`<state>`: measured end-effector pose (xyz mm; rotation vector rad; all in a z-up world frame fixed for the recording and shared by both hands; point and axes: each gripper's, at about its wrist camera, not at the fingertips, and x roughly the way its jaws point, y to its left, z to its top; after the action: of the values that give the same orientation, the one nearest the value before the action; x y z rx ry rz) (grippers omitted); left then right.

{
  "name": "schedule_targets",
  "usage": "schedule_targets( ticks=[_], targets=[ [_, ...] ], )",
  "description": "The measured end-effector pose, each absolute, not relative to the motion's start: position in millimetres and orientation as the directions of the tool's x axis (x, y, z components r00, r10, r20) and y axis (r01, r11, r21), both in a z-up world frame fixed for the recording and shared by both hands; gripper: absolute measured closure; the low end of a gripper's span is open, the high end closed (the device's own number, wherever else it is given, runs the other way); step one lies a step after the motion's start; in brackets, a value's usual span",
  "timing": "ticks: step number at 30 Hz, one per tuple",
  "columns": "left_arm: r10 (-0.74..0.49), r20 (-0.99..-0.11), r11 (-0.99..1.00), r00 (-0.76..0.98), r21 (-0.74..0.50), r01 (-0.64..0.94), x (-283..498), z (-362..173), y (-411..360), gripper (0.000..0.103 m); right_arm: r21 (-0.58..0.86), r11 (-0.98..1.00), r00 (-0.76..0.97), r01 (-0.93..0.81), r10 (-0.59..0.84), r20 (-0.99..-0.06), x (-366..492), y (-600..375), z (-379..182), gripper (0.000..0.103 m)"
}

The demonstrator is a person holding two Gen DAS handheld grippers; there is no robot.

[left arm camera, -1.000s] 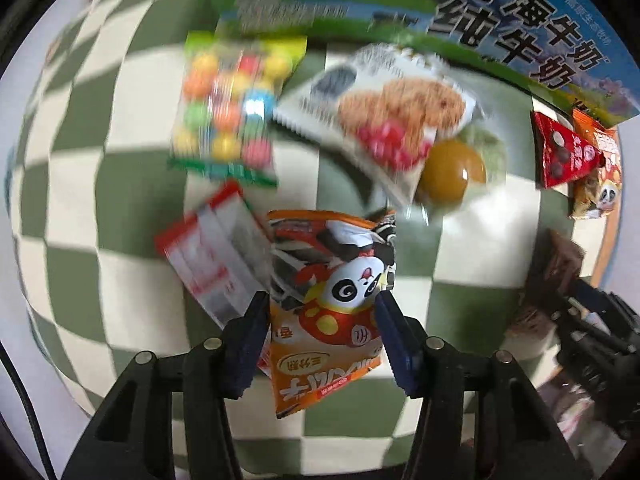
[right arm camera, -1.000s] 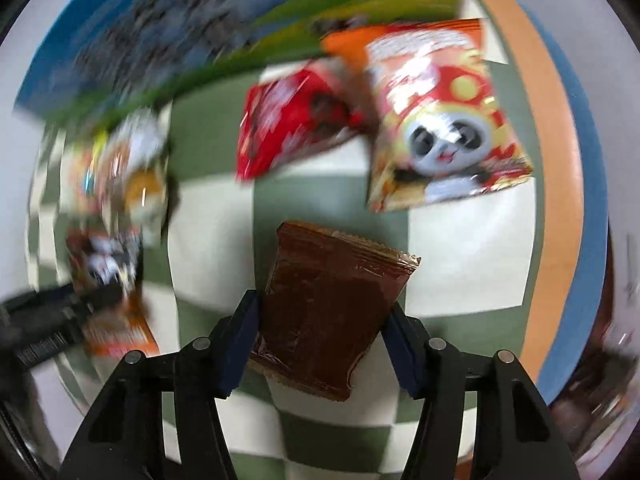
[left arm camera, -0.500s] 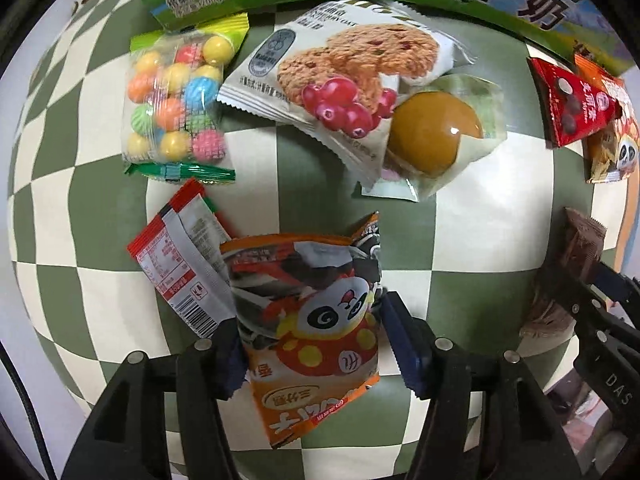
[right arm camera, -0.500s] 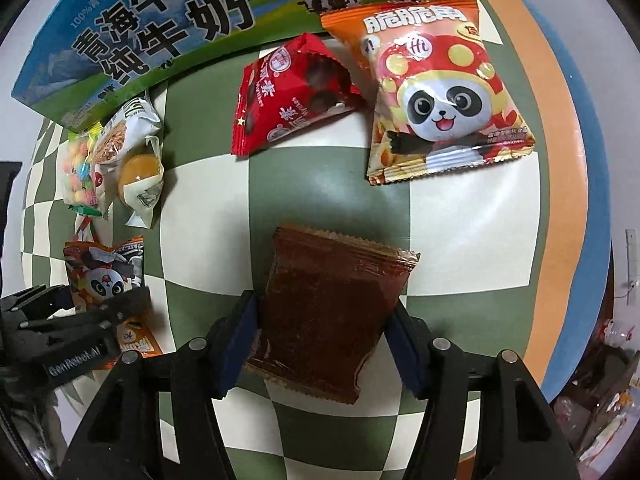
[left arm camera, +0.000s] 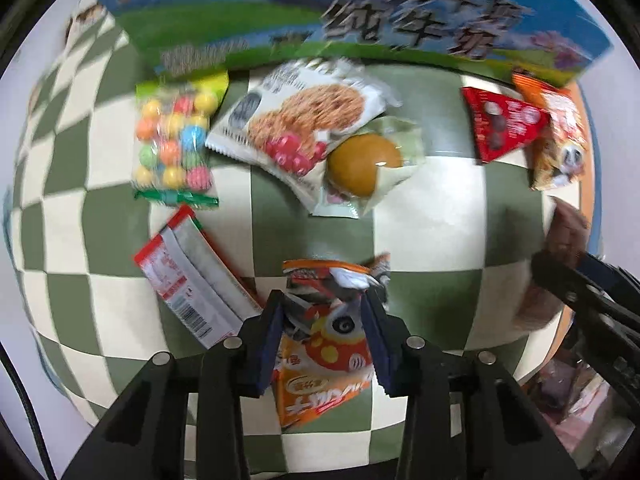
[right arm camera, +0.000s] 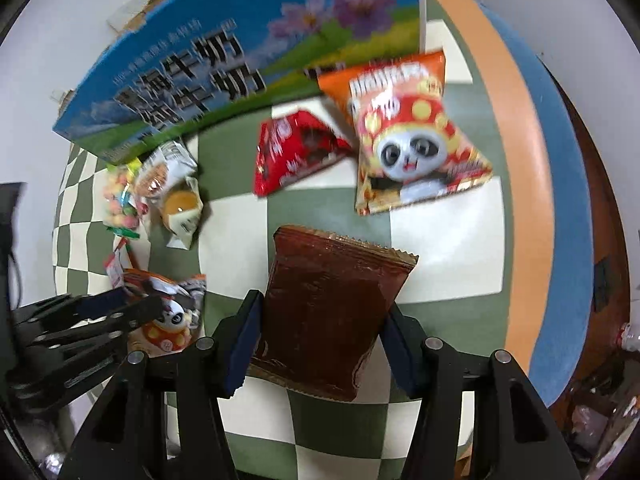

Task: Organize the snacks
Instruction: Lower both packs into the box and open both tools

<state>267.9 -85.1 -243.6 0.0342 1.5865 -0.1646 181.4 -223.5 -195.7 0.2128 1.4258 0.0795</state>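
A milk box (left arm camera: 360,20) backs the checkered cloth (left arm camera: 432,224), candy (left arm camera: 174,140) and cookies (left arm camera: 308,120) scattered nearby. The panda bag (left arm camera: 320,344) is squeezed by the closing left gripper (left arm camera: 326,344); the brown pack (right arm camera: 324,312) is pinched by the closing right gripper (right arm camera: 320,340).

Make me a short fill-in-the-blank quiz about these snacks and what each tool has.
1. The left tool is closing on an orange packet printed with a ____.
2. The right tool grips a plain ____ packet.
3. The cloth is checked green and ____.

Missing words: panda; brown; white
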Motion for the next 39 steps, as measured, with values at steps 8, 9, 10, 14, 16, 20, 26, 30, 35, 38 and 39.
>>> schedule_targets(
  ticks=[8,9,10,14,16,20,26,30,35,38,39],
  targets=[
    [-0.131,-0.974,0.983,-0.184,-0.152,0.103,268,-273,-100,0.042,0.192,0.975,0.083,0.116,0.183,-0.98,193,-232,-218,0.044],
    [-0.122,-0.974,0.984,-0.19,-0.144,0.107,266,-272,-104,0.042,0.195,0.973,0.076,0.122,0.186,-0.98,192,-231,-223,0.044],
    [-0.126,-0.973,0.984,-0.194,-0.148,0.103,264,-269,-108,0.042,0.197,0.972,0.072,0.127,0.189,-0.979,191,-231,-225,0.044],
    [-0.08,-0.971,0.986,-0.224,-0.11,0.122,243,-285,-115,0.032,0.191,0.973,0.065,0.132,0.184,-0.981,184,-231,-231,0.043],
    [-0.037,-0.964,0.984,-0.263,-0.082,0.161,235,-301,-120,0.028,0.185,0.973,0.057,0.135,0.178,-0.982,182,-229,-235,0.043],
    [0.015,-0.981,0.981,-0.193,-0.023,0.192,227,-303,-139,0.035,0.168,0.978,0.057,0.124,0.162,-0.985,179,-225,-238,0.043],
    [-0.019,-0.993,0.977,-0.118,-0.044,0.209,214,-269,-146,0.057,0.159,0.981,0.076,0.113,0.151,-0.986,173,-213,-238,0.044],
    [-0.059,-0.997,0.974,-0.045,-0.067,0.215,214,-231,-139,0.057,0.163,0.982,0.106,0.091,0.154,-0.982,172,-212,-221,0.044],
    [-0.177,-0.981,0.969,0.077,-0.161,0.186,237,-153,-136,0.057,0.226,0.972,0.168,0.059,0.213,-0.962,186,-215,-175,0.044],
    [-0.237,-0.96,0.962,0.152,-0.21,0.172,276,-101,-133,0.057,0.26,0.965,0.243,0.016,0.249,-0.938,211,-220,-128,0.044],
    [-0.246,-0.954,0.961,0.174,-0.217,0.169,287,-86,-137,0.057,0.254,0.967,0.279,-0.008,0.246,-0.928,224,-222,-108,0.044]
  ],
)
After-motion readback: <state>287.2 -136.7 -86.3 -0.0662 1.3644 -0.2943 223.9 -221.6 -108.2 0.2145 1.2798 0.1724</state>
